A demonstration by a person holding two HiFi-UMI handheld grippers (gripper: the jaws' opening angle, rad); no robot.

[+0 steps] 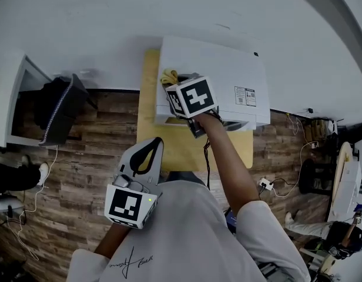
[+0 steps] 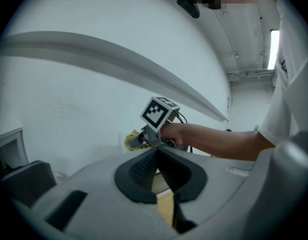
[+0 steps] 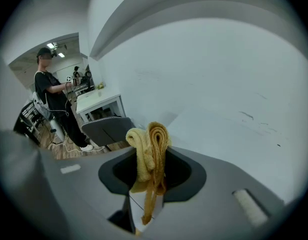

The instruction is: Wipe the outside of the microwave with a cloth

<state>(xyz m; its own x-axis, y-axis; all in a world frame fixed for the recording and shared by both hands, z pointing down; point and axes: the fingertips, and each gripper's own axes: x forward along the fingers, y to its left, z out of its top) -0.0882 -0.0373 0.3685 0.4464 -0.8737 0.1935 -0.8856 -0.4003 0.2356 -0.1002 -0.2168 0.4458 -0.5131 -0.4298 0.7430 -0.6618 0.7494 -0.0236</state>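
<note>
Low in frame, the left gripper (image 1: 153, 147) sits by the person's chest, its jaws pressed together and empty. At centre, the right gripper (image 1: 172, 81) clamps a folded yellow cloth (image 3: 150, 149). The cloth's length runs along the jaws and its bunched end pokes past the tips, at the left edge of the white microwave (image 1: 228, 69) on a wooden table (image 1: 147, 104).

There is one white box-shaped microwave (image 1: 213, 78), one pale wooden bench (image 1: 175, 148) and one folded yellow cloth (image 3: 149, 149). Two grey grippers are in view: the left gripper (image 2: 157, 153) and the right gripper (image 3: 153, 165). There is also one dark fabric chair (image 1: 60, 107) and one bystander in black clothes (image 3: 51, 96).
</note>
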